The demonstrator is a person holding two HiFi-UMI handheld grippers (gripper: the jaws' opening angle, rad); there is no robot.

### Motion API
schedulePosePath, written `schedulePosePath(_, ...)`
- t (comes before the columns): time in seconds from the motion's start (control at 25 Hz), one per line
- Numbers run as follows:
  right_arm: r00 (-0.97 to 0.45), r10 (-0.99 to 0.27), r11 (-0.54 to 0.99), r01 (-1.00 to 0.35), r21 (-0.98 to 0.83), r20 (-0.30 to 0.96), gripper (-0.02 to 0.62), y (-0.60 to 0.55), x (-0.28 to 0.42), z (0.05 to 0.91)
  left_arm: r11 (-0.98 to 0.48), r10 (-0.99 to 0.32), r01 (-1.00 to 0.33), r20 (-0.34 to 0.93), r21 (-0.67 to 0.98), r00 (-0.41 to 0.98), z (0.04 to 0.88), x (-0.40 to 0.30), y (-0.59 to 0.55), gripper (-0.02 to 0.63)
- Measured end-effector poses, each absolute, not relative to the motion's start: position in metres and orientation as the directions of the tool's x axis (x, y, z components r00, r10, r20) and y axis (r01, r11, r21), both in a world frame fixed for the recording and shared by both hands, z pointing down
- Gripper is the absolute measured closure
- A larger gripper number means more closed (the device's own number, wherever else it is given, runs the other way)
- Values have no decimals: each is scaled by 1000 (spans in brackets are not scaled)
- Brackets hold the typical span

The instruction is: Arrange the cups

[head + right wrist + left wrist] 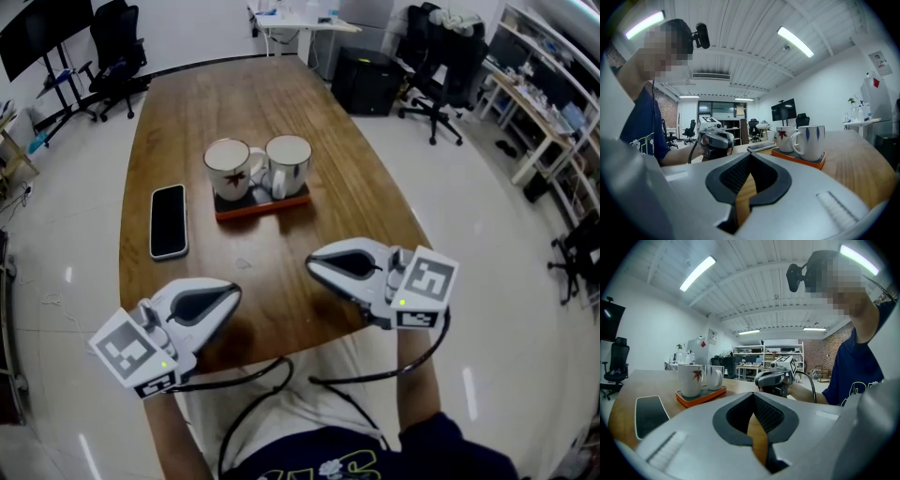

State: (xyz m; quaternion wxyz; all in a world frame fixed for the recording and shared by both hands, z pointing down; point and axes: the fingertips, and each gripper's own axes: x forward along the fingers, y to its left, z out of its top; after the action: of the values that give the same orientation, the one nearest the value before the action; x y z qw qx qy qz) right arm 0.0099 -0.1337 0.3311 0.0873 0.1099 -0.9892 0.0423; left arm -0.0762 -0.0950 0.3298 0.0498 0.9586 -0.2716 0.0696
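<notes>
Two white mugs stand side by side on an orange tray (263, 207) in the middle of the wooden table. The left mug (228, 169) bears a red leaf, the right mug (288, 163) blue marks. My left gripper (233, 294) hovers near the table's front edge, shut and empty, short of the tray. My right gripper (312, 266) hangs level with it to the right, also shut and empty. The left gripper view shows the leaf mug (690, 379) and the tray (701, 397) ahead to the left. In the right gripper view the blue mug (809, 142) stands nearest.
A black phone (169, 220) in a white case lies flat on the table left of the tray. Office chairs (114, 52), desks and shelves (548, 103) stand around the table on the pale floor.
</notes>
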Motion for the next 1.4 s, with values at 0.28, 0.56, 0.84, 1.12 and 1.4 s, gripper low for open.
schedulePosePath(0.28,-964,-195,976,-209,-63,180,591,-132,9,330,-847,-514,-528,159,57,843,329,-76,-95,601)
schedulePosePath(0.56,-965,-193,977,-206,-59,179,591,-132,8,331,-847,-514,-528,161,58,843,330,-76,-95,601)
schedulePosePath(0.84,-965,-191,977,-205,-64,181,591,-131,8,332,-847,-514,-528,160,58,843,332,-77,-96,601)
schedulePosePath(1.12,-965,-192,977,-206,-59,180,591,-132,8,331,-847,-514,-528,161,58,842,330,-77,-96,601)
schedulePosePath(1.4,-965,-194,977,-206,-55,175,591,-133,8,332,-847,-514,-528,160,57,843,332,-76,-96,601)
